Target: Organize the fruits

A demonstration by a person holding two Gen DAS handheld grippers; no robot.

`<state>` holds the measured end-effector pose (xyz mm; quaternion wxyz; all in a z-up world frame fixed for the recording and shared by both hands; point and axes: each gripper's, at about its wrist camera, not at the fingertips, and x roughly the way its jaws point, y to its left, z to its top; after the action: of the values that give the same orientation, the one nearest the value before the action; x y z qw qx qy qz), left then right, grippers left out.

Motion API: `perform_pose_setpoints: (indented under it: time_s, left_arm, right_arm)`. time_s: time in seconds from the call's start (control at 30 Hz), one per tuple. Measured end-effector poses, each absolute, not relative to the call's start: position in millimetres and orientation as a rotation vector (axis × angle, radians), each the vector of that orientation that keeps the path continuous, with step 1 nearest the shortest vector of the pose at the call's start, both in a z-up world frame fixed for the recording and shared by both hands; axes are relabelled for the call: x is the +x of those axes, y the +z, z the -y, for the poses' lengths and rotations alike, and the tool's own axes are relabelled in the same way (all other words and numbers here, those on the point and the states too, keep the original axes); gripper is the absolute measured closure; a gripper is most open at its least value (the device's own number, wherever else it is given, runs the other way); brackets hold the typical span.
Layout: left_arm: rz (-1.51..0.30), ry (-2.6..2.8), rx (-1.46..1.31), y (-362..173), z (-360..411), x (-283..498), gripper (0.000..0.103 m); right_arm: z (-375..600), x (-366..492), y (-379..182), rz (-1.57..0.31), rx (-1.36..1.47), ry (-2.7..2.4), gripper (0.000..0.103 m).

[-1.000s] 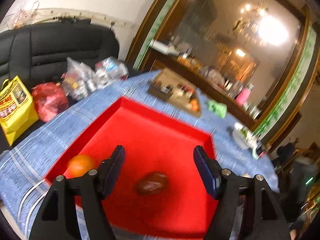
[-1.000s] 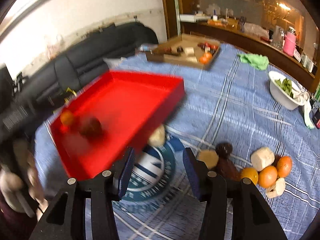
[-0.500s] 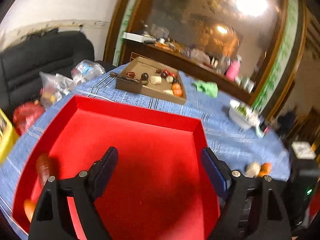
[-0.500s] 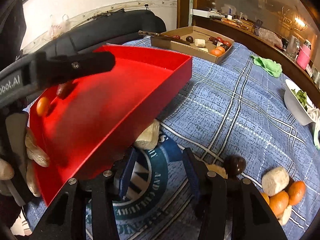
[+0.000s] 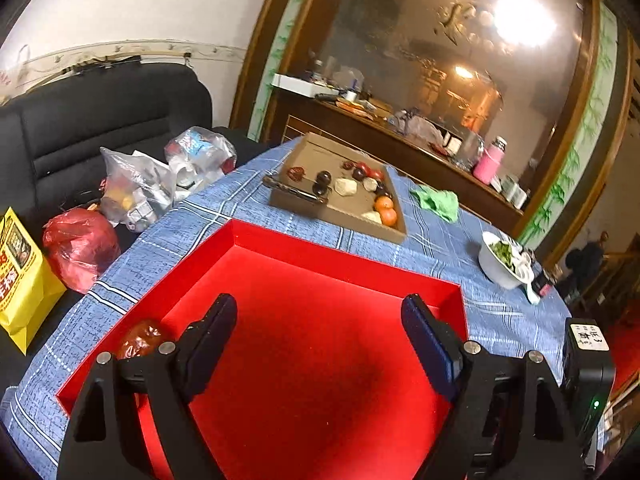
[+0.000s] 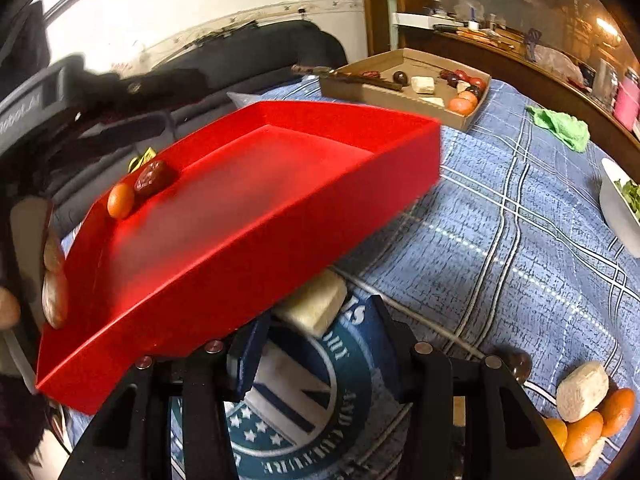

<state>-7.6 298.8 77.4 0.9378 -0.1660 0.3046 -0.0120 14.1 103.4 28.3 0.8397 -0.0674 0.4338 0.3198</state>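
A red tray (image 5: 320,352) is tilted above the blue tablecloth (image 6: 500,216); it also shows in the right wrist view (image 6: 248,224). A dark red date (image 6: 152,176) and a small orange (image 6: 120,200) lie in its left corner; the date also shows in the left wrist view (image 5: 140,338). My left gripper (image 5: 320,340) is open over the tray. My right gripper (image 6: 316,344) is open, low beside the tray, close to a pale block (image 6: 316,304) that lies partly under the tray. More oranges (image 6: 588,428), a pale block (image 6: 582,390) and a dark fruit (image 6: 520,364) lie at the right.
A cardboard box (image 5: 340,196) with several fruits stands at the table's far side. A white bowl of greens (image 5: 504,260) and a green cloth (image 5: 438,202) lie to the right. Plastic bags (image 5: 136,188) and a black sofa (image 5: 100,120) are left of the table.
The red tray has tipped and shifted; the date and orange have rolled from its middle into the left corner. My right gripper has dropped lower beside the tray.
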Motion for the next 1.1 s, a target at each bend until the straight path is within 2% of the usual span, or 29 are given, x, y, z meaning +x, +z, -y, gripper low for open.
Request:
perform_pose_setpoints:
  time_s: [0.17,0.47,0.53,0.73,0.97,1.1]
  left_arm:
    - [-0.616,-0.014,-0.348,85,-300,-6,0.019]
    - [-0.57,0.017,-0.399,96,-313,-13,0.019]
    - [-0.572,0.019,-0.401,95,-311,-13,0.019]
    - [-0.579,0.027,-0.361,89,-288,-20,0.019]
    - [-0.637,0.013,-0.314,64,-254,-20,0.019]
    - [-0.582,0.011,-0.334,78,-245,-36,0.019]
  right_arm:
    - [-98,23,23,-0.952,-0.052,0.679,0.049]
    - [-113,25,17,-0.969,-0.063,0.613,0.05]
    - [-117,24,16,-0.968,-0.075,0.604,0.07]
    - [-92,3,22,-1.002,-0.077,0.545,0.071]
    - [-10,-60,38,-0.992,0.026,0.498,0.071]
    - [37,-83,43,-0.97,0.078,0.408,0.071]
